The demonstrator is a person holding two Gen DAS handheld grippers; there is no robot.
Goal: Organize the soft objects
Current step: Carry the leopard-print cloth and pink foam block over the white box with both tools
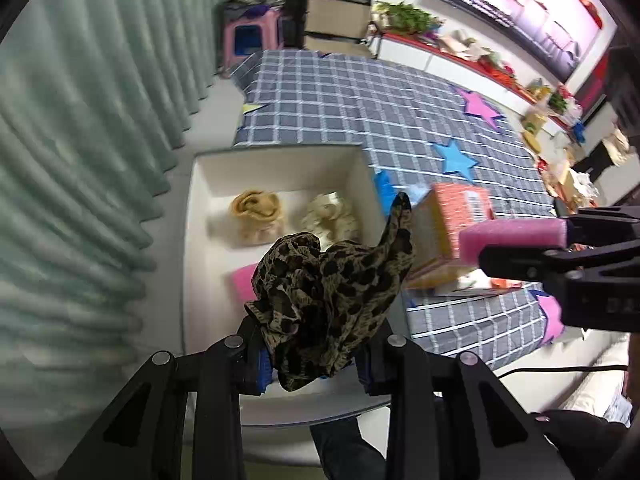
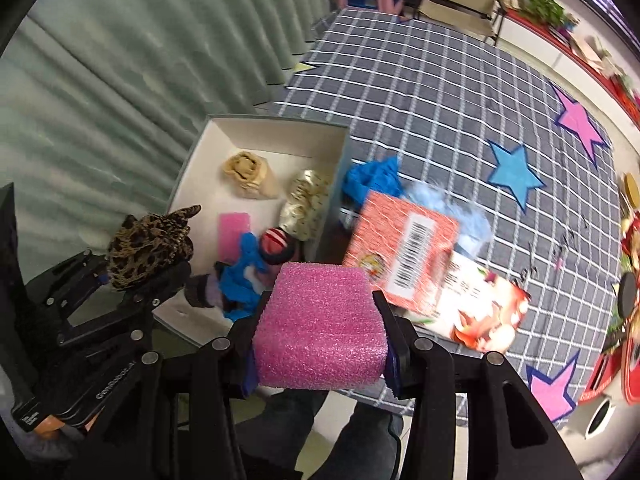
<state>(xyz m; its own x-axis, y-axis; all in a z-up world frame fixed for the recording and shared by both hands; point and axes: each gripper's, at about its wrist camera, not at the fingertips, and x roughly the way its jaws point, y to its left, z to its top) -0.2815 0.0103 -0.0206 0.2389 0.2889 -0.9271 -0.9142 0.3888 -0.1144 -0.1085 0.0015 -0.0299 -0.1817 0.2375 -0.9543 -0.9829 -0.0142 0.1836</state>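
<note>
My left gripper [image 1: 316, 360] is shut on a leopard-print cloth [image 1: 332, 296] and holds it above the near end of the white box [image 1: 192, 216]. It also shows in the right wrist view [image 2: 150, 246]. My right gripper [image 2: 320, 344] is shut on a pink sponge [image 2: 320, 320], held to the right of the box; the sponge also shows in the left wrist view [image 1: 512, 238]. In the box [image 2: 188, 172] lie a tan rolled cloth [image 2: 246, 174], a cream dotted cloth [image 2: 306, 204], a pink sponge [image 2: 234, 234], a blue cloth [image 2: 244, 280] and a red striped ball [image 2: 276, 242].
The box stands at the left edge of a grey checked tablecloth [image 2: 440, 92] with star patches. Beside it lie a blue cloth [image 2: 372, 178], a light blue fluffy item [image 2: 472, 220], an orange box [image 2: 404, 252] and a snack packet [image 2: 484, 308]. Green curtains [image 2: 100, 80] hang at left.
</note>
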